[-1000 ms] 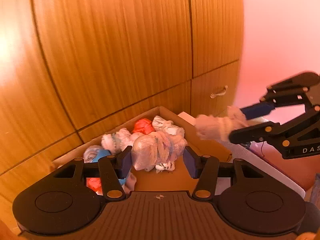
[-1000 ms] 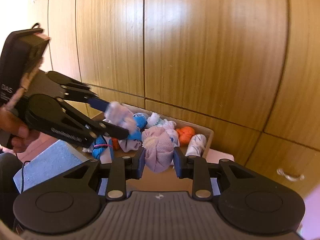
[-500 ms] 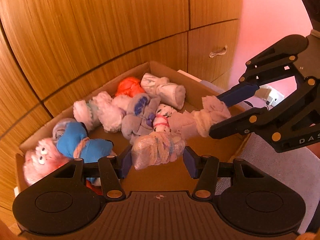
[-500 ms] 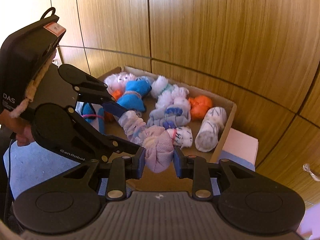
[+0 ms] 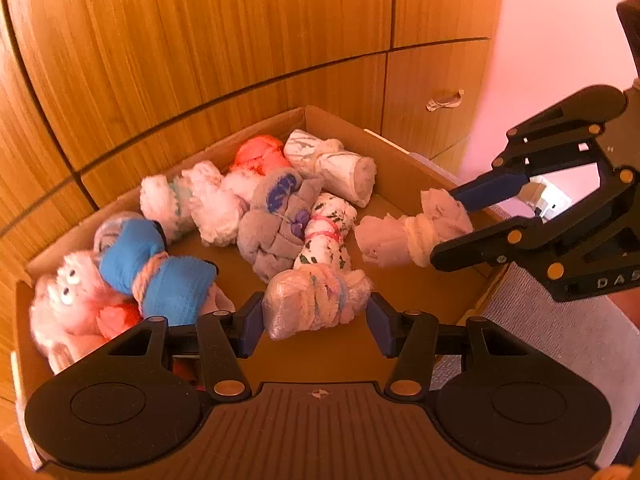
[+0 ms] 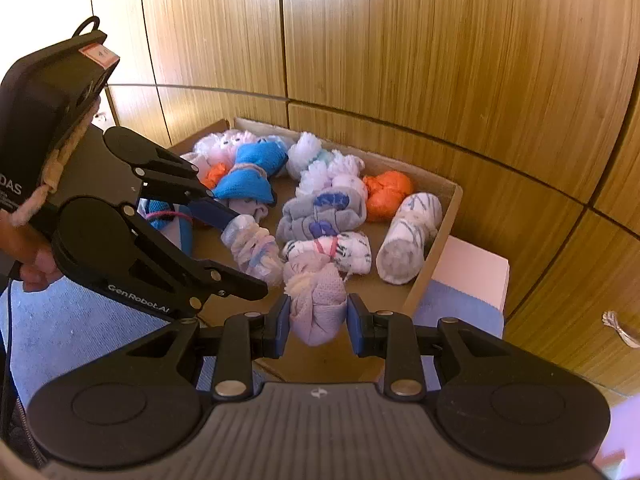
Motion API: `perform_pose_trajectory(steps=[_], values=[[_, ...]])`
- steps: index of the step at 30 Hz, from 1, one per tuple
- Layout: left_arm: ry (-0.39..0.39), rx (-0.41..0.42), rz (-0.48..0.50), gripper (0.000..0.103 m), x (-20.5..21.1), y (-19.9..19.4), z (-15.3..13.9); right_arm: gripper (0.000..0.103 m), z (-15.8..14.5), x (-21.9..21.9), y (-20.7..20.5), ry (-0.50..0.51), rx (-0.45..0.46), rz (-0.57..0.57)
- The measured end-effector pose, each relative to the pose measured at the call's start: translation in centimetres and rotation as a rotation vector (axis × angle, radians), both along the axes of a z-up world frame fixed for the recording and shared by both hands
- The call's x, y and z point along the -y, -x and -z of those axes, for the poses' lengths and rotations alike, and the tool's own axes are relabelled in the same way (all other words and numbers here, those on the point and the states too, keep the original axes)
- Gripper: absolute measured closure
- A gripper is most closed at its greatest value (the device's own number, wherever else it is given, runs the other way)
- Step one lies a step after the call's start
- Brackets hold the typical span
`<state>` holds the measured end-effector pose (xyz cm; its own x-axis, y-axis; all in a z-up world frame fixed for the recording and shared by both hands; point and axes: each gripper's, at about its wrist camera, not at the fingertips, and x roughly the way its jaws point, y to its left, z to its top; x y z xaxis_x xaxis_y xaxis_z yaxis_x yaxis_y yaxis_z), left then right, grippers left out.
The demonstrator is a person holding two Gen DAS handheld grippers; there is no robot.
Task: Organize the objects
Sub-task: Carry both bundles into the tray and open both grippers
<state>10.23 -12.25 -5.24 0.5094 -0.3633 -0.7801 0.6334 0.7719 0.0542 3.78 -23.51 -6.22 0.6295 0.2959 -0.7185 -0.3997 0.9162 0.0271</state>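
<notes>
A cardboard box (image 5: 400,168) (image 6: 440,236) against a wooden cabinet holds several rolled sock bundles. My left gripper (image 5: 316,322) is shut on a pale bundle with pink and blue threads (image 5: 316,304), held over the box's near part; it also shows in the right wrist view (image 6: 256,250). My right gripper (image 6: 314,320) is shut on a pale pink bundle (image 6: 318,304), held over the box's right near side; it also shows in the left wrist view (image 5: 408,236).
In the box lie a blue bundle (image 5: 156,276), a grey one (image 5: 276,224), an orange one (image 5: 260,154) and a white roll (image 5: 336,166). A blue-grey cloth surface (image 5: 560,332) lies beside the box. Wooden cabinet doors (image 6: 400,32) stand behind.
Both grippers have carried their bundles down and in over the box, and the views now look down into it. Both jaws stay shut on their bundles.
</notes>
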Motion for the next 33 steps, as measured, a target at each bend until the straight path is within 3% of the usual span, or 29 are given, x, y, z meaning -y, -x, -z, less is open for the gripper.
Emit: perform_pose_trajectory(steps=[17,21,33], values=[[0.069,-0.092,-0.112,0.041,0.0,-0.7,1.2,0.076,1.1,-1.0,-1.4,0.116,-0.035,0.017],[0.074,-0.104,-0.126,0.031,0.2,-0.5,1.3,0.076,1.0,-1.3,-1.5,0.145,-0.048,0.021],[0.059,-0.152,-0.277,0.02,-0.1,-1.1,1.0,0.07,0.3,-1.9,-1.8,0.188,-0.073,0.072]])
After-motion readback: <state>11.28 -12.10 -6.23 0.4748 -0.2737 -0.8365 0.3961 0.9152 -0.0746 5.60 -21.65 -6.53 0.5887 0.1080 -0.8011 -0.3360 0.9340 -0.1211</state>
